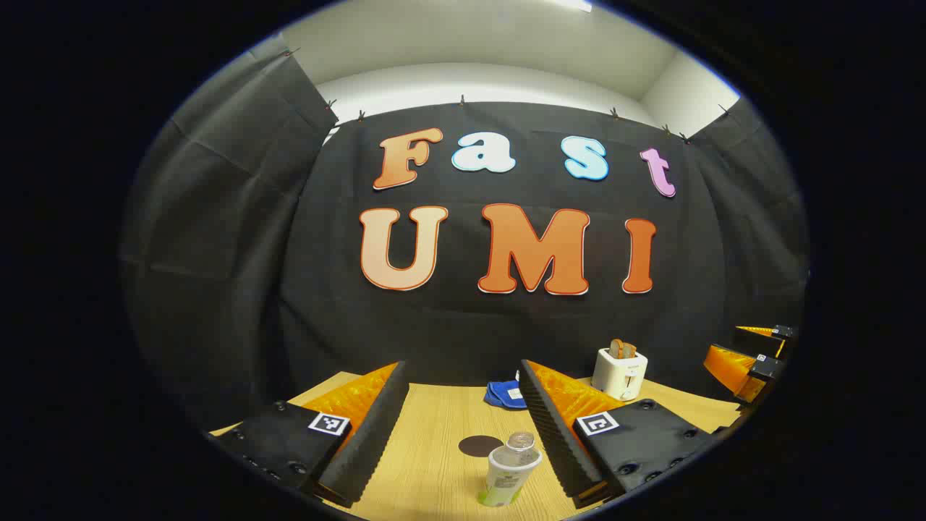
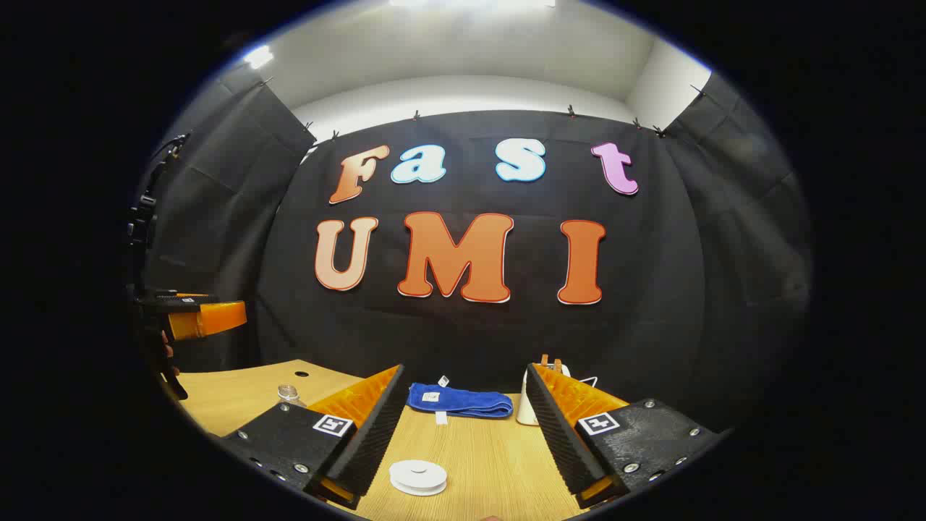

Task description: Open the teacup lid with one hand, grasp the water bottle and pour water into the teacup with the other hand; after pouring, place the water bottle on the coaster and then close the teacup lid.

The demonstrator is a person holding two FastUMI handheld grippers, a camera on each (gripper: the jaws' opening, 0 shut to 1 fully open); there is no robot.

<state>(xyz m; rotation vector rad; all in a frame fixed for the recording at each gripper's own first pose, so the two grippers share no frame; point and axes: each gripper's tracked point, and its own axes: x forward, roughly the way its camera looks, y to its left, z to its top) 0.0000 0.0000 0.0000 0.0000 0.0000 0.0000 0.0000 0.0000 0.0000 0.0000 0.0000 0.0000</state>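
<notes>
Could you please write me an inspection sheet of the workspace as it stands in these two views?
Surface: light wooden table, bare between the items.
Job's things: water bottle upright, capped, in front of the left gripper, between its fingers' lines but untouched; dark round coaster just behind it; white teacup lid in place before the right gripper.
Clutter: blue cloth folded at the back; white toaster with bread slices in its slots.
Grippers: both open, holding nothing.
Cables: a thin white lead by the toaster, in the right gripper view.
Surroundings: black cloth wall, white wall above.
</notes>
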